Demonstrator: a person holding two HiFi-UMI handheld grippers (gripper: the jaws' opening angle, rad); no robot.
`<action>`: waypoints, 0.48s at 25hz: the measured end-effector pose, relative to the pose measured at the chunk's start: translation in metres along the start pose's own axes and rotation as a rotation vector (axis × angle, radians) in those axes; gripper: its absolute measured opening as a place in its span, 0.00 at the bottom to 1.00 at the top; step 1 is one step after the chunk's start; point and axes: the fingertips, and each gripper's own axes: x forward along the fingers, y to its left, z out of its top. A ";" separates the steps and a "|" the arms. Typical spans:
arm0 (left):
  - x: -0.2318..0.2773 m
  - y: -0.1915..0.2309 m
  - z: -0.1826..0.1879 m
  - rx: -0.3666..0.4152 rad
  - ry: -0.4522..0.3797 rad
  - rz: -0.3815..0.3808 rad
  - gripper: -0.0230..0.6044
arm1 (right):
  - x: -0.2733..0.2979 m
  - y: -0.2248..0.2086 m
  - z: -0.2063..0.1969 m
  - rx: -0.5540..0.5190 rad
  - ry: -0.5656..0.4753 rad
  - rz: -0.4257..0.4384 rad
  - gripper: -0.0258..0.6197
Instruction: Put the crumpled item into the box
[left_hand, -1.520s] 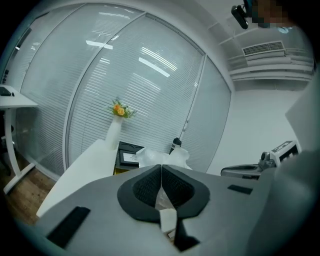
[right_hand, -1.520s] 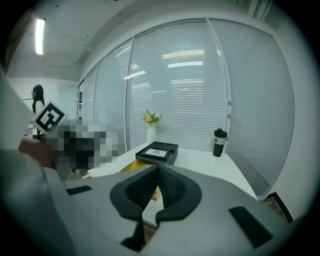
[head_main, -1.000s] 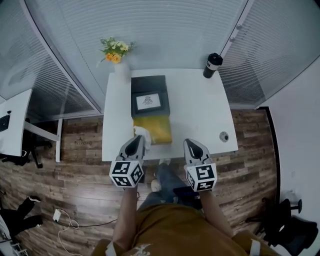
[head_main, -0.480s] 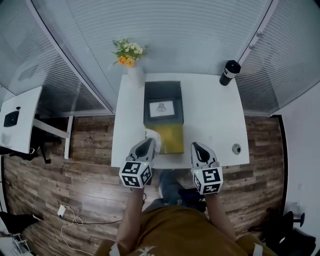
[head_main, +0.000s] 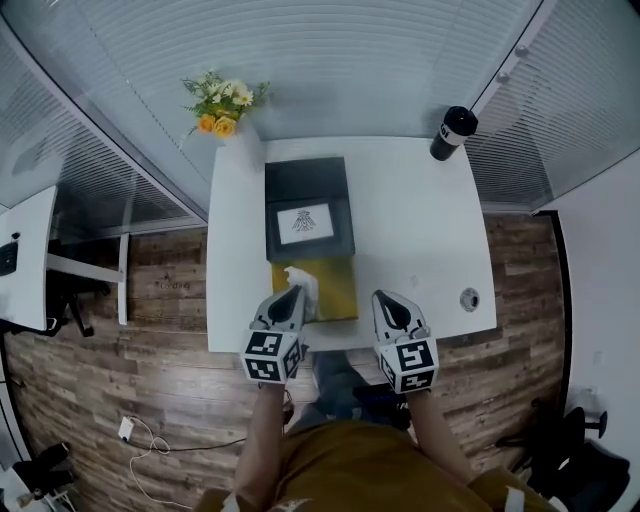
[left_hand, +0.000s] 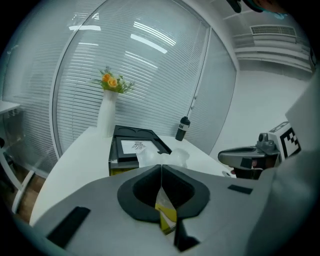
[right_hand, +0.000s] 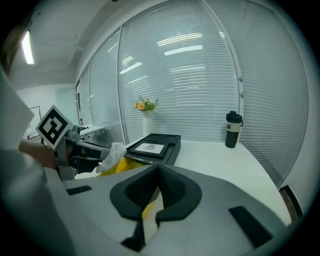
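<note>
A white crumpled item sticks out of my left gripper, which is shut on it. It hangs over the near left corner of the open yellow box at the table's front edge. In the left gripper view the crumpled item shows just past the closed tips of the left gripper. My right gripper is to the right of the box, over the table's front edge, shut and empty. The right gripper view shows the right gripper, the crumpled item and the yellow box.
A black tray with a white printed card lies just behind the yellow box on the white table. A vase of flowers stands at the back left, a black bottle at the back right. A round grommet is near the front right.
The head view has shifted. My left gripper, still shut on the crumpled item, has edged a little right, onto the yellow box's corner. The right gripper keeps its place beside it.
</note>
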 end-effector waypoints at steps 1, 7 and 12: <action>0.006 0.000 -0.003 0.007 0.018 -0.001 0.08 | 0.004 -0.003 -0.003 0.004 0.008 0.002 0.06; 0.028 0.002 -0.025 0.066 0.139 0.006 0.08 | 0.020 -0.011 -0.019 0.024 0.053 0.010 0.06; 0.041 0.004 -0.038 0.101 0.206 0.016 0.08 | 0.027 -0.015 -0.025 0.027 0.073 0.019 0.06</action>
